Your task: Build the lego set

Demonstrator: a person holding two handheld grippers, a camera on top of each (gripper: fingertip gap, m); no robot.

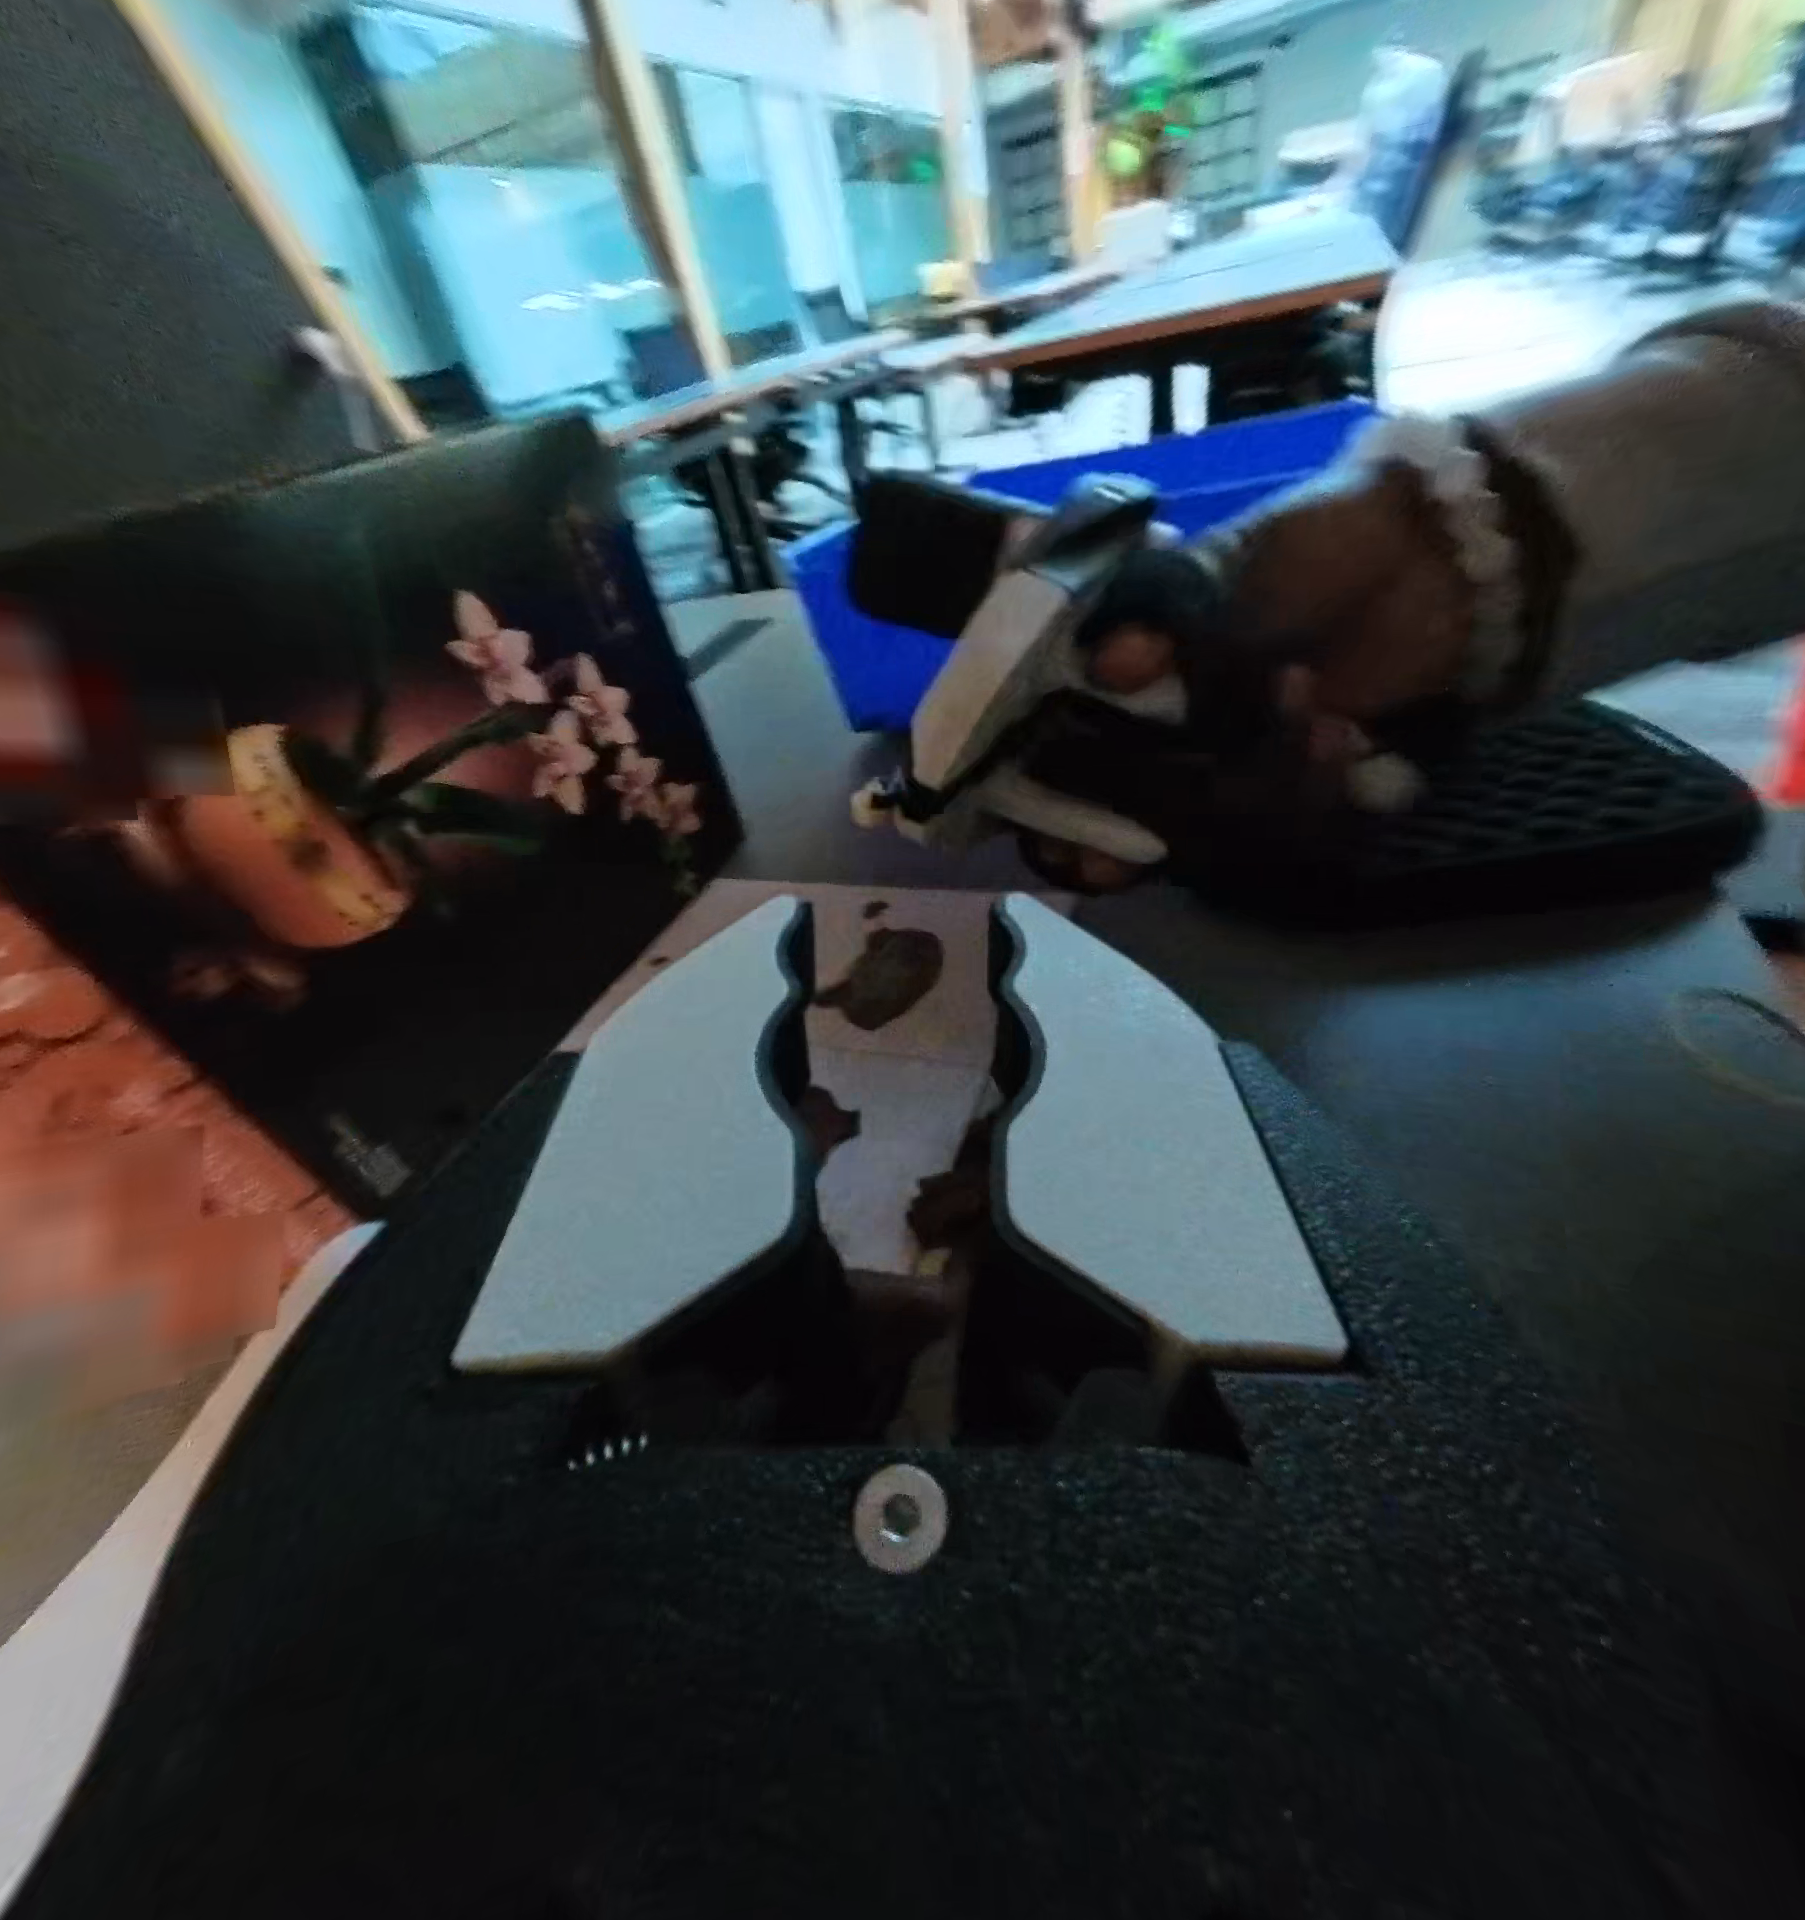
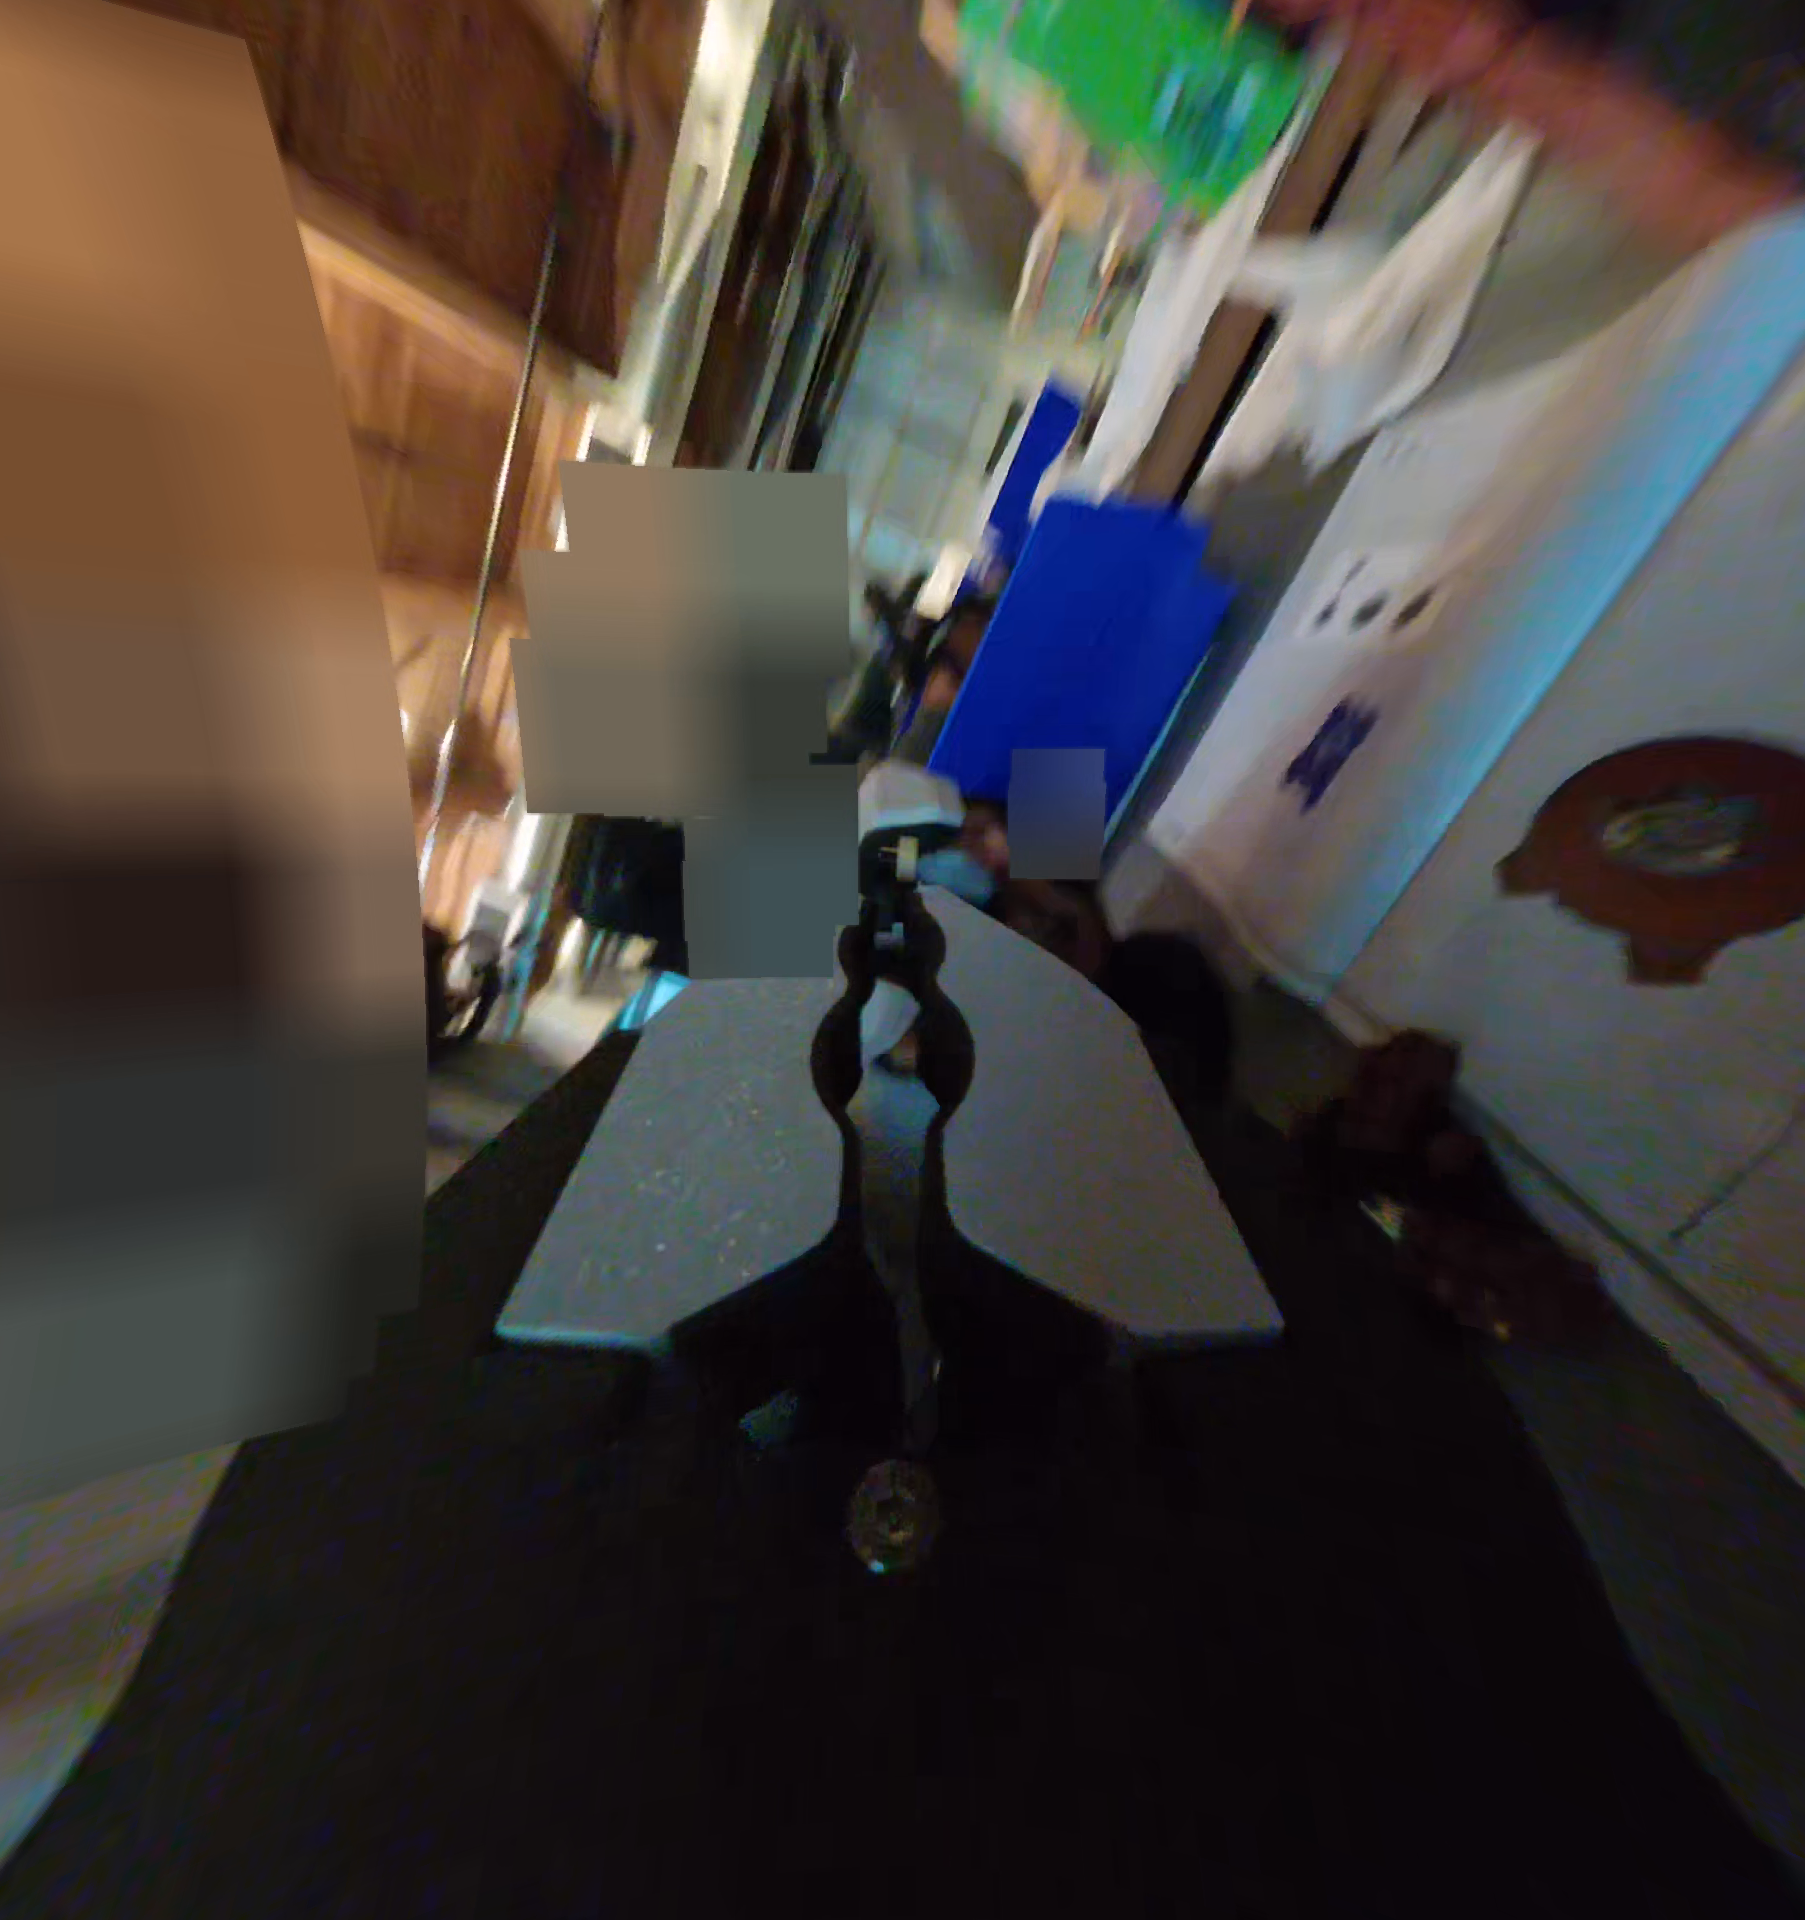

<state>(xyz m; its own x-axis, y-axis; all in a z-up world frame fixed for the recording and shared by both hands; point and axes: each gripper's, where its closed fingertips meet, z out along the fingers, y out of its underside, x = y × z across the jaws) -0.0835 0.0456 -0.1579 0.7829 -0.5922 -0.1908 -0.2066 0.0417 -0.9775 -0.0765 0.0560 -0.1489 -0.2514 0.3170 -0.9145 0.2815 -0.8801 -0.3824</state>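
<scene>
While the right gripper (image 1: pixel 882 810) pinches a small cream piece (image 1: pixel 865 802), left jaws spread over a booklet (image 1: pixel 882 966); blur-fast motion risks dropping it.

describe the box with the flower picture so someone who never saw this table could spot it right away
Start at the dark tabletop in the left wrist view and look to its left side, left of the blue bin. There a dark box stands tilted, just left of the left gripper's fingers. It alone bears a picture of pink orchid blossoms in a pale, speckled pot.
</scene>
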